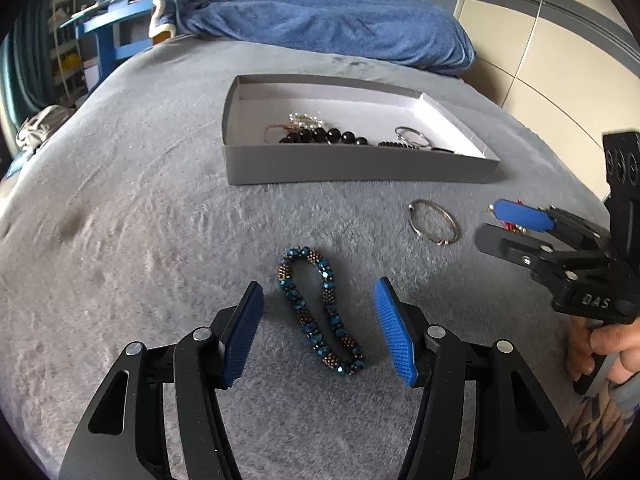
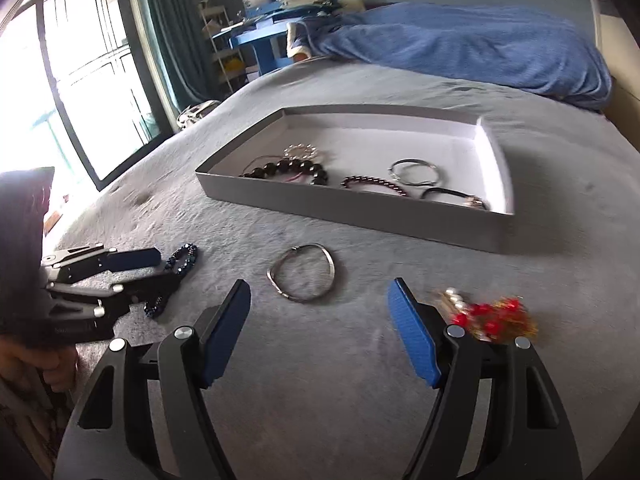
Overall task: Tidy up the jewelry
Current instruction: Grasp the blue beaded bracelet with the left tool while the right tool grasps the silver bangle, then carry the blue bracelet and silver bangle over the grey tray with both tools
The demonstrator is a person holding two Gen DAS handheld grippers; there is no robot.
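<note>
A blue and bronze beaded bracelet (image 1: 320, 308) lies on the grey bed cover between the open fingers of my left gripper (image 1: 319, 290); it also shows in the right wrist view (image 2: 182, 258). A silver bangle (image 1: 434, 222) lies to its right, seen too in the right wrist view (image 2: 302, 278). My right gripper (image 2: 319, 286) is open and empty just short of the bangle. A red and gold beaded piece (image 2: 486, 318) lies beside its right finger. The grey box (image 1: 360, 164) holds black beads, pearls, and rings.
A blue blanket (image 1: 340, 20) lies bunched at the far end of the bed. A blue desk with papers (image 2: 276, 36) and a window (image 2: 80, 92) stand beyond the bed's left side. A cream wall panel (image 1: 560, 60) is at the right.
</note>
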